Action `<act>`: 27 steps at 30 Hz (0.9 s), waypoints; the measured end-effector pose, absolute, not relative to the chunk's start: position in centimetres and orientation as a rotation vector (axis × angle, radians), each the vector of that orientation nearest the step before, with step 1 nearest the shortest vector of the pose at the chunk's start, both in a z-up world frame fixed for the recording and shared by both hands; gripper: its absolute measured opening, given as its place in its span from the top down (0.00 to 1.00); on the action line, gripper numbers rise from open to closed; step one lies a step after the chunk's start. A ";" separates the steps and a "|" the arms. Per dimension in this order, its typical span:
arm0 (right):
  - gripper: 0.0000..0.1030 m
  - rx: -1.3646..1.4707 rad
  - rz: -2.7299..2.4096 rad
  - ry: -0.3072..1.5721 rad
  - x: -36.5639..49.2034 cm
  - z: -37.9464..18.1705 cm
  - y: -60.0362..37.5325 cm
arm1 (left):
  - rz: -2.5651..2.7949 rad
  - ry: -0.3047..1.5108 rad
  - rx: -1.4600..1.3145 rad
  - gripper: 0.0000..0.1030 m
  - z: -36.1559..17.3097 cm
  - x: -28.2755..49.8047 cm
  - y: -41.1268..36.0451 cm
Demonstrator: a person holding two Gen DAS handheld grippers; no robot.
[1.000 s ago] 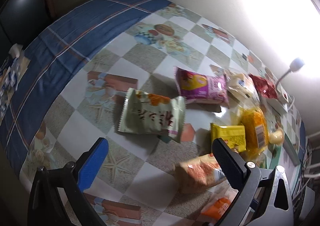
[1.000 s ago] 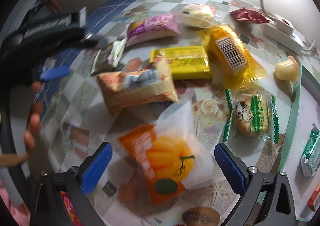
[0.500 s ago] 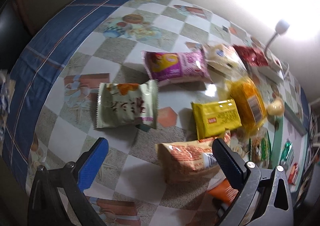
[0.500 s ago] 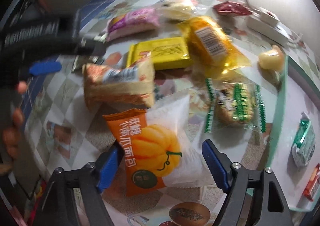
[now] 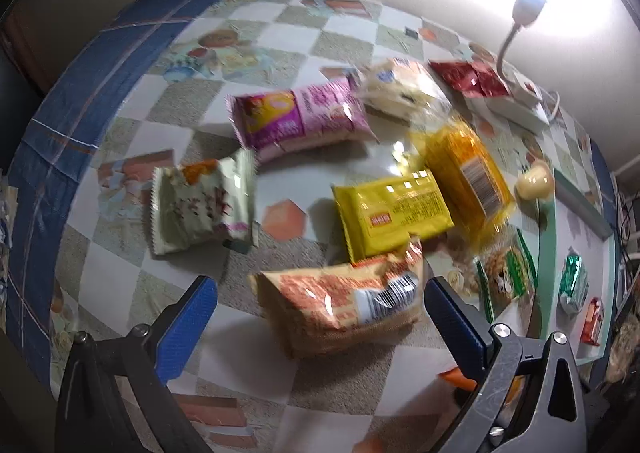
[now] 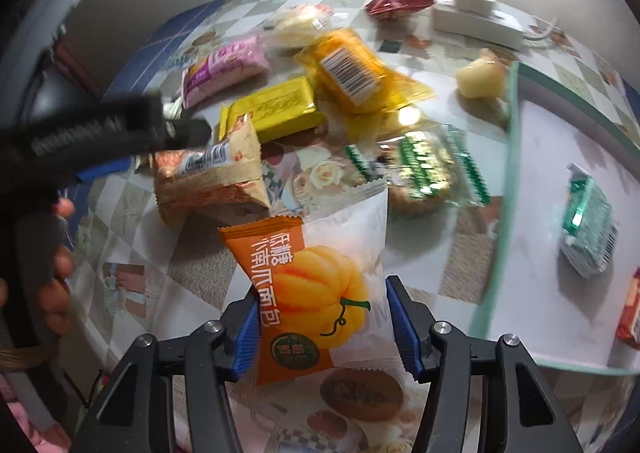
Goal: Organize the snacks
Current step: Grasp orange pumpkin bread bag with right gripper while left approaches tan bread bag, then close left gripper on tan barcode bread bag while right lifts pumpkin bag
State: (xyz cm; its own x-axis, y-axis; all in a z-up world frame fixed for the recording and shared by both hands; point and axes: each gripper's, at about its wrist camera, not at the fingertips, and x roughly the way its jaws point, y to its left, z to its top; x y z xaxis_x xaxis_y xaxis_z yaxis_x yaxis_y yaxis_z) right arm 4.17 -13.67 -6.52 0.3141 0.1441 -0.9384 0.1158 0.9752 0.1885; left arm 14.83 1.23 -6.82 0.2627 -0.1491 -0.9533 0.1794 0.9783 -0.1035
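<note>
An orange-and-white pumpkin bread packet (image 6: 316,285) lies between the fingers of my right gripper (image 6: 323,293). Its jaws are closing and the blue pads (image 6: 248,329) meet the packet's side edges. My left gripper (image 5: 320,293) stands open just above an orange-beige snack packet (image 5: 340,305), which lies on the checked tablecloth between the two fingers without touching them. In the right wrist view the left gripper's black body (image 6: 100,133) hovers over that same packet (image 6: 208,181). Further back lie a yellow packet (image 5: 392,213), a pink one (image 5: 300,121) and a pale green one (image 5: 200,205).
A green-rimmed white tray (image 6: 512,133) on the right holds a green packet (image 6: 588,229) and a red one (image 6: 632,313). A green-striped biscuit packet (image 6: 424,169), a yellow-orange bag (image 6: 352,69), a red sachet (image 6: 396,3) and a white power strip (image 6: 476,21) lie near the wall.
The right jaws have narrowed from wide open onto the pumpkin packet. The left gripper has shifted right, from the pale green packet to over the orange-beige one.
</note>
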 end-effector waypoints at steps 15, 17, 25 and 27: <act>0.42 0.342 -0.041 1.160 3.3 -3.0 -16.8 | -0.099 1.316 0.074 0.00 -10.1 14.9 -1.5; 0.42 0.357 -0.046 1.154 3.5 -3.0 -17.0 | -0.090 1.318 0.101 0.00 -10.2 15.0 -1.8; 0.42 0.414 -0.065 1.133 3.4 -2.5 -18.6 | -0.071 1.329 0.064 0.06 -9.9 15.3 -1.4; 0.42 0.429 -0.072 1.124 3.4 -2.3 -19.1 | -0.070 1.324 0.053 0.07 -9.4 15.0 -0.7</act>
State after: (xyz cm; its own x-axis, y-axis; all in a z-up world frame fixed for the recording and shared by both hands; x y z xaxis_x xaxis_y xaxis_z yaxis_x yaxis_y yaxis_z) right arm 3.38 -19.13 -2.35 0.4393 0.1577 -0.8844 0.2688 0.9163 0.2969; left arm 15.04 -0.69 -9.39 0.2431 -0.0211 -0.9698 0.0820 0.9966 -0.0011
